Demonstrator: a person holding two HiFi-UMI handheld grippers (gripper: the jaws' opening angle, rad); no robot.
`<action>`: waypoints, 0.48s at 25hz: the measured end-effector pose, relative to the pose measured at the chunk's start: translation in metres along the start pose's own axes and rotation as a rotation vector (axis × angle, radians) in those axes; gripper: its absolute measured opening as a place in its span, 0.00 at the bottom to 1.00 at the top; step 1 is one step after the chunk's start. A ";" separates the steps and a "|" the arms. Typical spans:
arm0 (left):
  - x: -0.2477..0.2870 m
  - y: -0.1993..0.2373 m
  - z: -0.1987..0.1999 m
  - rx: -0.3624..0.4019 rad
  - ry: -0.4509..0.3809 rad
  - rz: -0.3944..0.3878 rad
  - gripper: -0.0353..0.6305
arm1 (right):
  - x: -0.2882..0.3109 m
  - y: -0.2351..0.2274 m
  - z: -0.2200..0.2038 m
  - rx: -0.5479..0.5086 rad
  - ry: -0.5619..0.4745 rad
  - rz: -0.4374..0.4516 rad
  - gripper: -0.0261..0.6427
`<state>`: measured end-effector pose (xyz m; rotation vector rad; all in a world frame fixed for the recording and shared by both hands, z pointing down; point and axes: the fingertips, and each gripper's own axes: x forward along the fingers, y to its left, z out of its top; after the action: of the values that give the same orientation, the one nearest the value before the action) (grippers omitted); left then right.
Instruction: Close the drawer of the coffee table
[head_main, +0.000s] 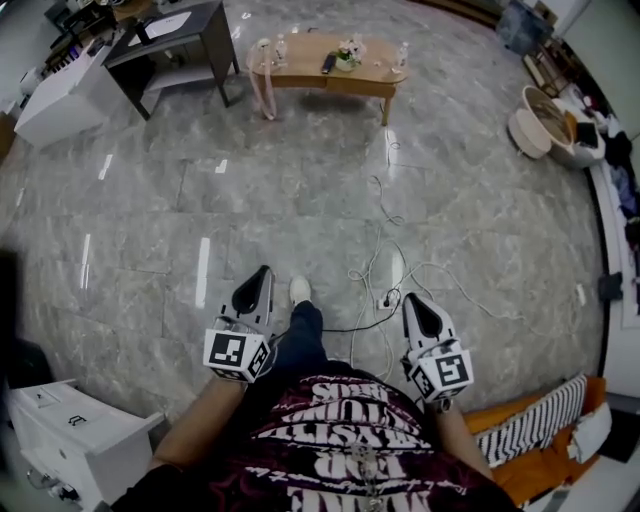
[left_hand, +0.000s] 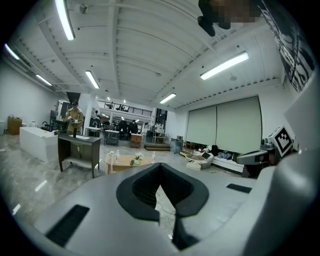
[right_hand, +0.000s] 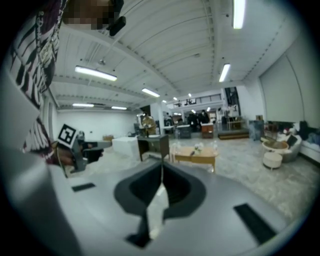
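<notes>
The wooden oval coffee table (head_main: 325, 65) stands far across the marble floor, with bottles, a small flower pot and a dark remote on top. Its drawer cannot be made out from here. It also shows small in the left gripper view as the coffee table (left_hand: 122, 162) and in the right gripper view as the coffee table (right_hand: 196, 156). My left gripper (head_main: 262, 276) and right gripper (head_main: 412, 302) are held low in front of the person's body, pointing toward the table. Both are shut with nothing between the jaws, as the left gripper (left_hand: 160, 169) and right gripper (right_hand: 162, 169) show close up.
White cables and a power strip (head_main: 385, 272) lie on the floor between me and the table. A dark desk (head_main: 175, 45) stands left of the table and a white cabinet (head_main: 70, 430) at my near left. Round beige seats (head_main: 540, 120) and an orange sofa (head_main: 545, 440) line the right.
</notes>
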<state>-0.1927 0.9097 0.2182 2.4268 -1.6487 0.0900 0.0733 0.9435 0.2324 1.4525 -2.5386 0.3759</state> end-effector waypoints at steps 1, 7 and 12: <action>0.009 0.008 -0.002 -0.007 0.014 0.004 0.09 | 0.011 -0.003 0.000 0.008 0.012 -0.001 0.09; 0.067 0.059 0.003 0.002 0.049 0.008 0.09 | 0.080 -0.013 0.012 0.028 0.046 0.002 0.09; 0.115 0.086 0.014 0.010 0.067 -0.027 0.09 | 0.126 -0.028 0.026 0.050 0.049 -0.026 0.09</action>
<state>-0.2296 0.7714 0.2351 2.4242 -1.5905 0.1742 0.0328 0.8188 0.2472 1.4739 -2.4859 0.4679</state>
